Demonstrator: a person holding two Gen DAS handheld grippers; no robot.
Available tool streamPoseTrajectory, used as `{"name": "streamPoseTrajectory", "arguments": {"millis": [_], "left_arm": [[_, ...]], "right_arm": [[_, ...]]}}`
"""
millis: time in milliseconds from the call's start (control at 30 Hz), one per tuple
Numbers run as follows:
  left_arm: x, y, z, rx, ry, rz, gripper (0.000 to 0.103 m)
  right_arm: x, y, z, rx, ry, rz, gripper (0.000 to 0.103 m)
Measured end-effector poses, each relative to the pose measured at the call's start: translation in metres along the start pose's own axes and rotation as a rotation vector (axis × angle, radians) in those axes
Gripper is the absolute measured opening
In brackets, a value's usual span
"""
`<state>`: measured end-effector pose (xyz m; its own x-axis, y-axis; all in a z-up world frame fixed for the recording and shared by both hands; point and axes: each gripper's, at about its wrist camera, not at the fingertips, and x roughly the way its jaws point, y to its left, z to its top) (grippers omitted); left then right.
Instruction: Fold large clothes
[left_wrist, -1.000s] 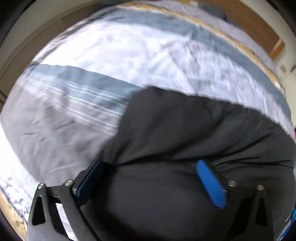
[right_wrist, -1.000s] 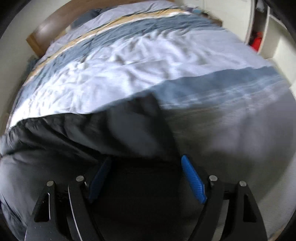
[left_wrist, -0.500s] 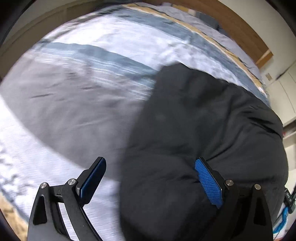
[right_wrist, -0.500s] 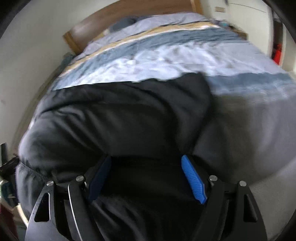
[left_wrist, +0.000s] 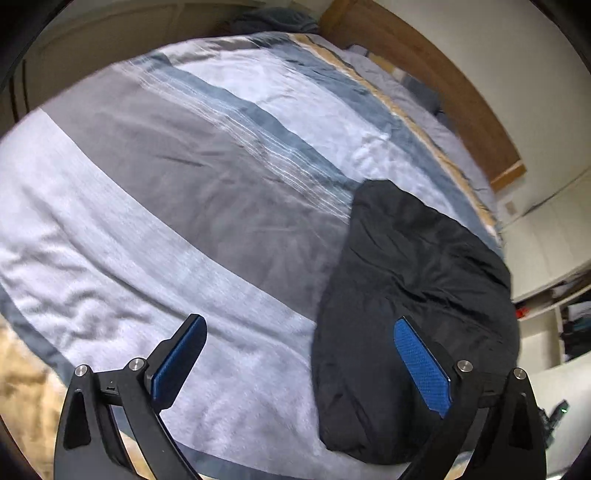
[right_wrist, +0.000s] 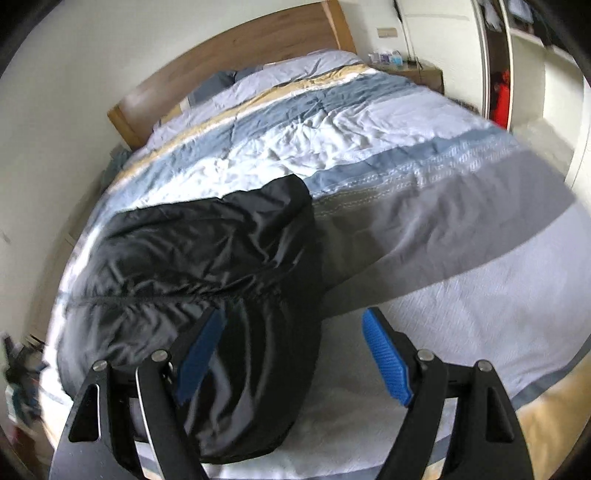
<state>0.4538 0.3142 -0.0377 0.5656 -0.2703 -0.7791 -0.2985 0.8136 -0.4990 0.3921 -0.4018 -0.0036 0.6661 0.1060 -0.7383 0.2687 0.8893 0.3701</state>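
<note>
A black padded jacket (left_wrist: 417, 295), folded into a thick bundle, lies on the striped duvet (left_wrist: 192, 206). In the left wrist view it is at the lower right. My left gripper (left_wrist: 299, 325) hovers over its left edge, jaws opening wide, with only the right pad (left_wrist: 421, 365) above the fabric and nothing pressed. In the right wrist view the jacket (right_wrist: 207, 251) fills the left middle. My right gripper (right_wrist: 293, 314) stands open above the jacket's near right corner, pads apart from the cloth.
The duvet (right_wrist: 424, 229) has grey, blue, white and tan bands. A wooden headboard (right_wrist: 236, 48) stands at the far end with a bedside table (right_wrist: 417, 72) beside it. Shelves (left_wrist: 565, 314) and a wardrobe opening holding something red (right_wrist: 500, 98) flank the bed.
Both grippers have drawn back from the jacket, which now lies free on the duvet. The left gripper slid leftwards off it and its jaws spread wider. The right jaws kept their width.
</note>
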Motion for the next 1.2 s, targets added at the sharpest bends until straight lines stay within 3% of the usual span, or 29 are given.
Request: {"name": "streamPoseTrajectory", "arguments": {"millis": [167,333,500,633,700,867,1033,1200], "left_arm": [[0.031,-0.001,-0.003,-0.043,0.064,-0.116,0.102],[0.090,-0.005,-0.004,-0.085,0.167,-0.212,0.102],[0.134,-0.008,-0.009,-0.111,0.258,-0.325,0.102],[0.147,-0.031,-0.015,-0.101,0.363,-0.515,0.102],[0.156,-0.050,-0.022,-0.011,0.379,-0.516,0.102],[0.164,-0.059,-0.023,-0.041,0.359,-0.475,0.102],[0.146,-0.094,-0.025,0.026,0.308,-0.469,0.059],[0.134,-0.126,-0.024,0.099,0.275,-0.434,0.040]], "right_arm": [[0.029,-0.018,-0.007,0.097,0.066,0.083,0.078],[0.085,-0.039,-0.020,0.211,0.155,0.183,0.078],[0.140,-0.048,-0.040,0.333,0.237,0.419,0.085],[0.158,-0.021,-0.044,0.282,0.265,0.610,0.095],[0.164,-0.012,-0.045,0.249,0.270,0.629,0.099],[0.168,-0.004,-0.044,0.255,0.264,0.591,0.100],[0.162,0.015,-0.048,0.257,0.242,0.552,0.093],[0.155,0.033,-0.043,0.218,0.237,0.529,0.063]]}}
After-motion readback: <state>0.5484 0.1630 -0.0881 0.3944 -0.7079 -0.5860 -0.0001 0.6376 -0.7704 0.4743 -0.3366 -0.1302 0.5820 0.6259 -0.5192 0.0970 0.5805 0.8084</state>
